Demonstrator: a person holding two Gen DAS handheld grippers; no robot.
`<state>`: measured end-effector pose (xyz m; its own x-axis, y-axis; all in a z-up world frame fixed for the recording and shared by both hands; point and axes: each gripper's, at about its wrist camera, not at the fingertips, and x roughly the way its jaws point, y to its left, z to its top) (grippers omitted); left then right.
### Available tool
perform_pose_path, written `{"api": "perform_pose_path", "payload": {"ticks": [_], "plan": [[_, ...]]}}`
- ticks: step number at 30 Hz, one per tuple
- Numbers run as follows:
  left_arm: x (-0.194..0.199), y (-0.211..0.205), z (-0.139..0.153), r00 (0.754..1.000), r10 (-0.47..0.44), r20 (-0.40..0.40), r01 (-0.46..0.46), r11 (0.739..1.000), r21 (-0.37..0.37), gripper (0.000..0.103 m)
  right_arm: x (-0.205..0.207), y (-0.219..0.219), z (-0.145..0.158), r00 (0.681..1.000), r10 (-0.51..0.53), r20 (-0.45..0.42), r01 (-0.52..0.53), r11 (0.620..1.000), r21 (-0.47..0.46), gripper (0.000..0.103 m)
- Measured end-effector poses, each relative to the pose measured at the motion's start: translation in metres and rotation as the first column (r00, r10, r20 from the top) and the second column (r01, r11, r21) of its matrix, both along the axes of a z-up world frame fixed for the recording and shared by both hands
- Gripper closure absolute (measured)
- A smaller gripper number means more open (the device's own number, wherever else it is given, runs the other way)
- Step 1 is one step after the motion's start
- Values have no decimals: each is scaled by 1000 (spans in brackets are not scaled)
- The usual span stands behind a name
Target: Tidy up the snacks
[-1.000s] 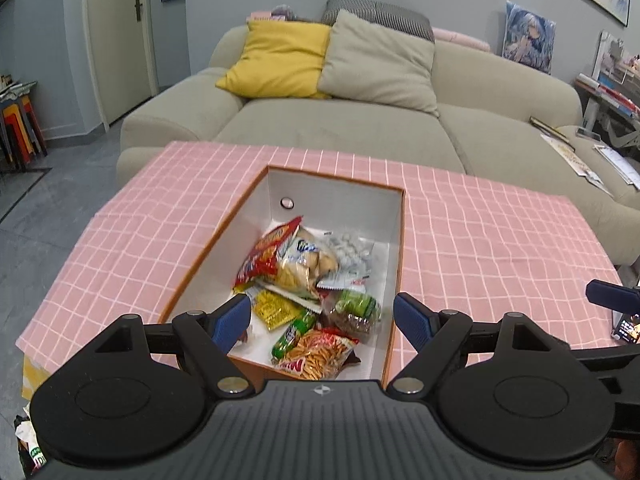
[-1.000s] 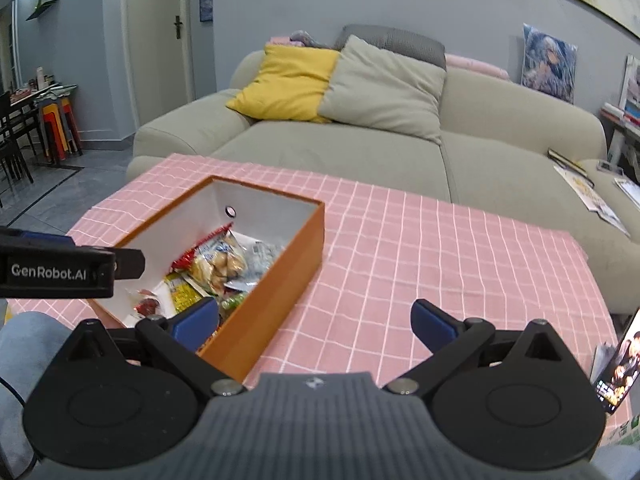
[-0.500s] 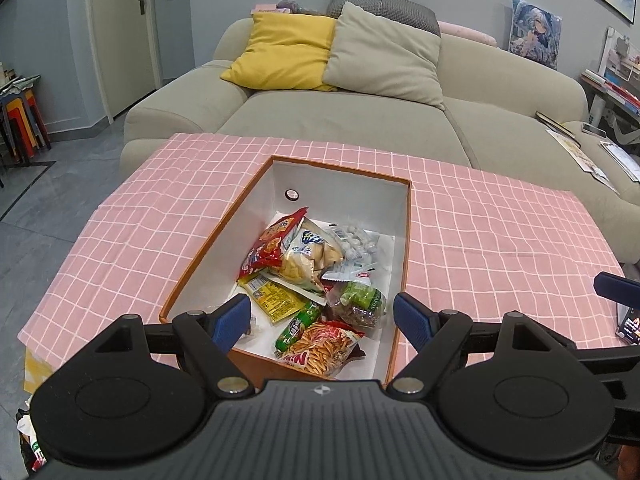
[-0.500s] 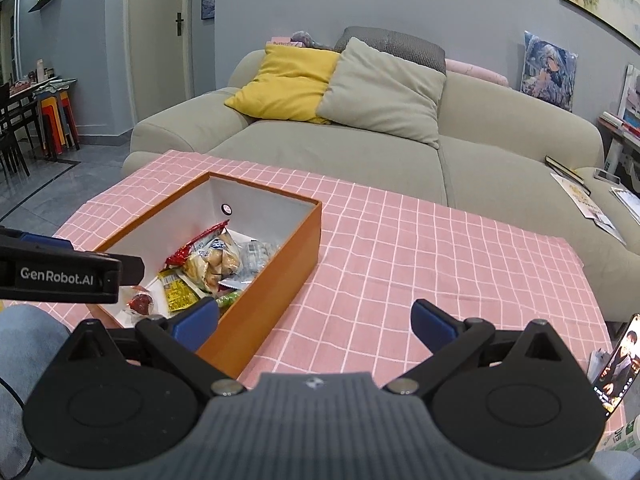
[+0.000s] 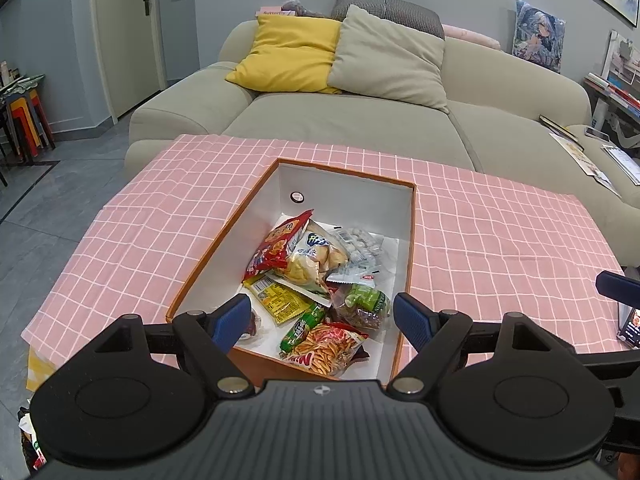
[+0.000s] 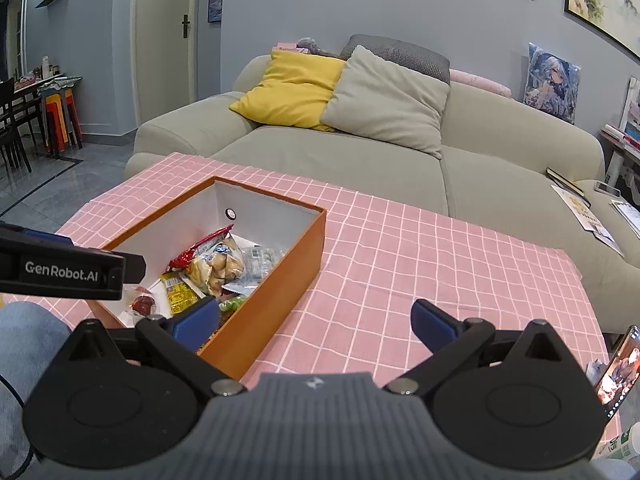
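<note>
One box (image 5: 405,240), three cushions (image 5: 292,56).

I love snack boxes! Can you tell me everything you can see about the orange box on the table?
The orange box is a lidless, rectangular carton, seemingly cardboard, orange outside and white inside, with a small round hole in its far end wall. It sits flat on the pink checked tablecloth, holding a loose jumble of snack packets. Neither gripper touches it.

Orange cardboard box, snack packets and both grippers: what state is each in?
Orange cardboard box: open, no lid, on the pink checked tablecloth.
Snack packets: piled loosely inside the box.
Left gripper: jaws open, empty.
Right gripper: jaws open, empty.
</note>
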<state>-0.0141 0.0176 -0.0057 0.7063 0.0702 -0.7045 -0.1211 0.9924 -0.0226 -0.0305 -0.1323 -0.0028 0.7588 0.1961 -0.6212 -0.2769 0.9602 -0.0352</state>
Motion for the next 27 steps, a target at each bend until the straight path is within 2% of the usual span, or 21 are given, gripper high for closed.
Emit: {"api": "perform_pose_path", "payload": {"ticks": [27], "plan": [[-1,1,2,1000,-6,8,6,1000,14,8,-1,1,5,1000,4,7,-4,1000,-2,4]]}}
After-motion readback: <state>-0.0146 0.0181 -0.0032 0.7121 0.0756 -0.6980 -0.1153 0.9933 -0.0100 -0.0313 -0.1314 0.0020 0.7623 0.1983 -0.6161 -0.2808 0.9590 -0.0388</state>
